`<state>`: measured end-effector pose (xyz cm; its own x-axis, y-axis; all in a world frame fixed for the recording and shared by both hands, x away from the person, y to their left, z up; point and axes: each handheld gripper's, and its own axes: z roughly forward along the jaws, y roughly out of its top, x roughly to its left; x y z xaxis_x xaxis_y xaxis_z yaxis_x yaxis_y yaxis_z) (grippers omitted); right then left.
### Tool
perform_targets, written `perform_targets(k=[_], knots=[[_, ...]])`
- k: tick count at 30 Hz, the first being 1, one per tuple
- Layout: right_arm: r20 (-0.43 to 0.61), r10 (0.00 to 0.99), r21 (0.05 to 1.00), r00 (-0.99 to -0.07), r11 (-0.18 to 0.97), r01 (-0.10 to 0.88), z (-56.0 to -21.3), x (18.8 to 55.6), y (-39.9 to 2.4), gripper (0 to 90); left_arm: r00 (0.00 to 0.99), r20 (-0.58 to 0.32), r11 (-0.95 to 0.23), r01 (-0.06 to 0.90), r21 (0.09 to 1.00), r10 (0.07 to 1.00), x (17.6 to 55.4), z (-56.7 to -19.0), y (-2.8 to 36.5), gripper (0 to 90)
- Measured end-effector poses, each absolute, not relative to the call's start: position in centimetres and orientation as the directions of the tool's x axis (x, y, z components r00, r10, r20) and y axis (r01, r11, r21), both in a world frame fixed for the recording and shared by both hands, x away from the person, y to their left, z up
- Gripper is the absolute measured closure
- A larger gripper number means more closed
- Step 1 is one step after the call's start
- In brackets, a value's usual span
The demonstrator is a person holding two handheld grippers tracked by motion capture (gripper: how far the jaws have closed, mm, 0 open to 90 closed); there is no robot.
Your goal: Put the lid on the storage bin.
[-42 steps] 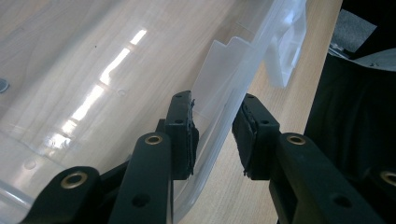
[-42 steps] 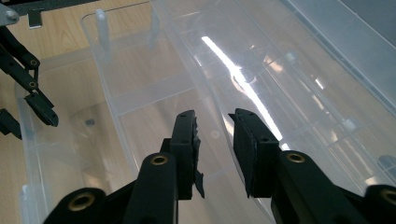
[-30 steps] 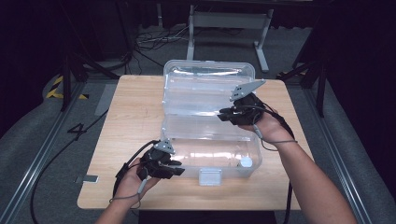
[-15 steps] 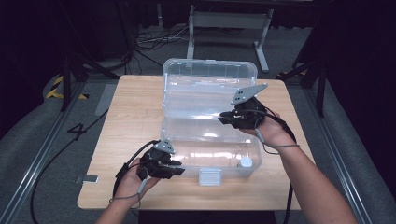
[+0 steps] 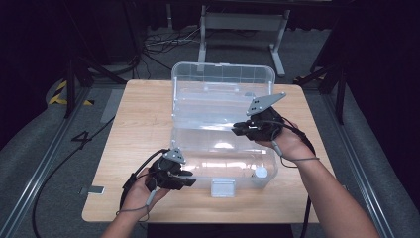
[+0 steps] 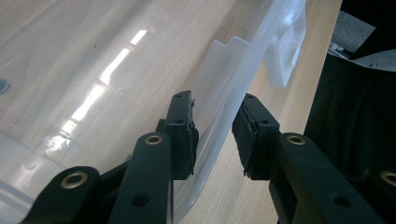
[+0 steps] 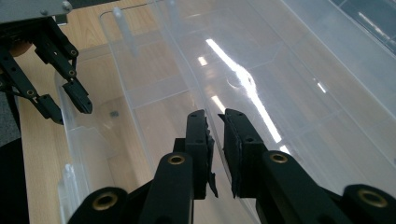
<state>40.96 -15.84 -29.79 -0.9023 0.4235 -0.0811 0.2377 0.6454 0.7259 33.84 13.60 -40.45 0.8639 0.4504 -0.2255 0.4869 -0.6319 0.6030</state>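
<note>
Fig.: clear plastic storage box [image 5: 223, 148] standing open at mid-table [image 5: 133, 124], seen from the high view. Lid [image 5: 223, 89] is swung back and upright at the far side, joined to the bin along the hinge edge. Contents: one small white round object [image 5: 261, 172] near the front right corner of the bin; a tiny dark speck [image 7: 114, 113] on the bin floor in the right gripper view, too small for me to identify. White latch tab [image 5: 223, 187] hangs off the front wall, approx. centre.

L gripper [image 5: 184, 177] sits at the front left corner of the bin. In the left gripper view the rim wall [image 6: 219, 126] runs between its pads; the inner pad touches it, the outer pad stands apart w/ a visible gap, so I read it as released, straddling the wall, not clamped.

R gripper [image 5: 236, 130] is at the hinge region, right of centre. In the right gripper view its pads [image 7: 198, 140] are pinched on a thin clear wall [image 7: 214, 126] of the box, grasping it.

Vs. earlier frames: the R jaws have closed a little further on that wall. Box, lid angle and white object unchanged; L hand and R hand in approx. the same spots.
</note>
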Motion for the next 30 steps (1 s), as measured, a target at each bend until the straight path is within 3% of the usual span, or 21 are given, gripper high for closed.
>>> perform_targets(k=[30], knots=[[-0.058, 0.391, 0.728, -0.919, 0.646, 0.229, -30.4, 39.2, -16.3, 80.2, 0.863, -0.235, -0.627, 0.49, 0.606, 0.447, 33.9, -40.5, 13.7, 68.9]])
